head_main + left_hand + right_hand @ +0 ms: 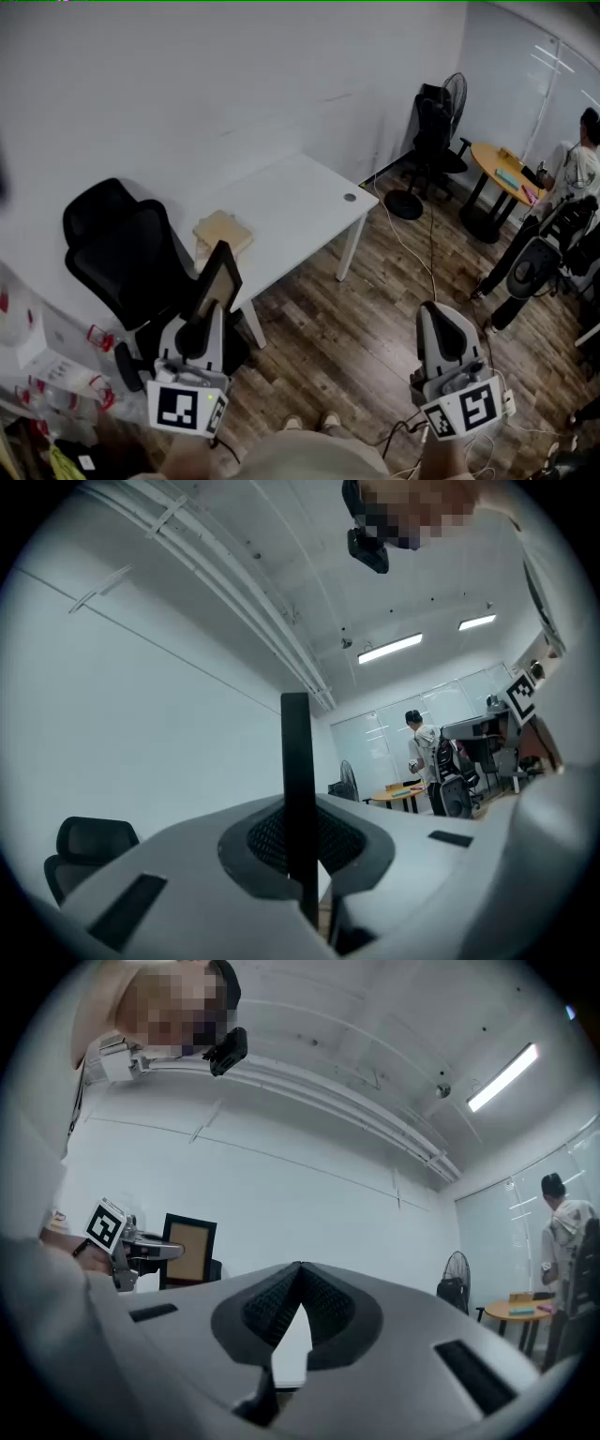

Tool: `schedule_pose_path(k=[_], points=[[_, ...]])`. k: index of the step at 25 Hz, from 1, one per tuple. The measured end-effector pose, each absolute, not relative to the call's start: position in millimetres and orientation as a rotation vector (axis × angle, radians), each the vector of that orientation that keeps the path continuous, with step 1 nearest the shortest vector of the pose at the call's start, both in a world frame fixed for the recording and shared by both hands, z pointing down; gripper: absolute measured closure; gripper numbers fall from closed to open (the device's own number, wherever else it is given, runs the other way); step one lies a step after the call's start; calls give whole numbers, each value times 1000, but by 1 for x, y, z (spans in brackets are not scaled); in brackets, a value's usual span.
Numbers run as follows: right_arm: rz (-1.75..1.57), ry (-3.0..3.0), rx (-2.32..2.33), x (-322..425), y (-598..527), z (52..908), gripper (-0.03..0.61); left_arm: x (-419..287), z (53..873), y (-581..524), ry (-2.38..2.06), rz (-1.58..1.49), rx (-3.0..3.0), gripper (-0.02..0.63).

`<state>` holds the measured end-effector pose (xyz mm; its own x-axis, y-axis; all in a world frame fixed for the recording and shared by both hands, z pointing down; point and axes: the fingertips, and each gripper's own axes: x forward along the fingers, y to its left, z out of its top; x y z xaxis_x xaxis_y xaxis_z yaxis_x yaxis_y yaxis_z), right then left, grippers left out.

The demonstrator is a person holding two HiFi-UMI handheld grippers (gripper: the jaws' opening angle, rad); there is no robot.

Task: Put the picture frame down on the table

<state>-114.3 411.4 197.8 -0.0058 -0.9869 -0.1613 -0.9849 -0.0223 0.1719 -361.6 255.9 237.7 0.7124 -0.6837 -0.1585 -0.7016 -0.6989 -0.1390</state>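
Left gripper (201,323) is carrying the picture frame (217,281), clamped; right gripper (439,317) is hanging closed, empty. Next, probably: lowering it onto the table (300,202) ahead.

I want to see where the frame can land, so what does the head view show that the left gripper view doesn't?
Only the head view shows the top of the white table, with a wooden box on it. Only the left gripper view shows the ceiling lights and the picture frame edge-on between the jaws. Both show the frame held in the left tool, and the black chair.
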Motion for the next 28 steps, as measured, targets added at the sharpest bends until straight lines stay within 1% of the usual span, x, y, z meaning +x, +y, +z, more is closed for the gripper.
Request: schedule_pose_path(k=[12, 20, 28], points=[[-299, -2308, 2150, -86, 411, 206, 555, -326, 243, 271, 1133, 99, -2738, 580], [-238, -2371, 2128, -48, 421, 216, 555, -282, 241, 288, 1108, 52, -2738, 580], [-146, -2426, 2087, -14, 426, 238, 555, -240, 258, 307, 1110, -70, -2715, 580]])
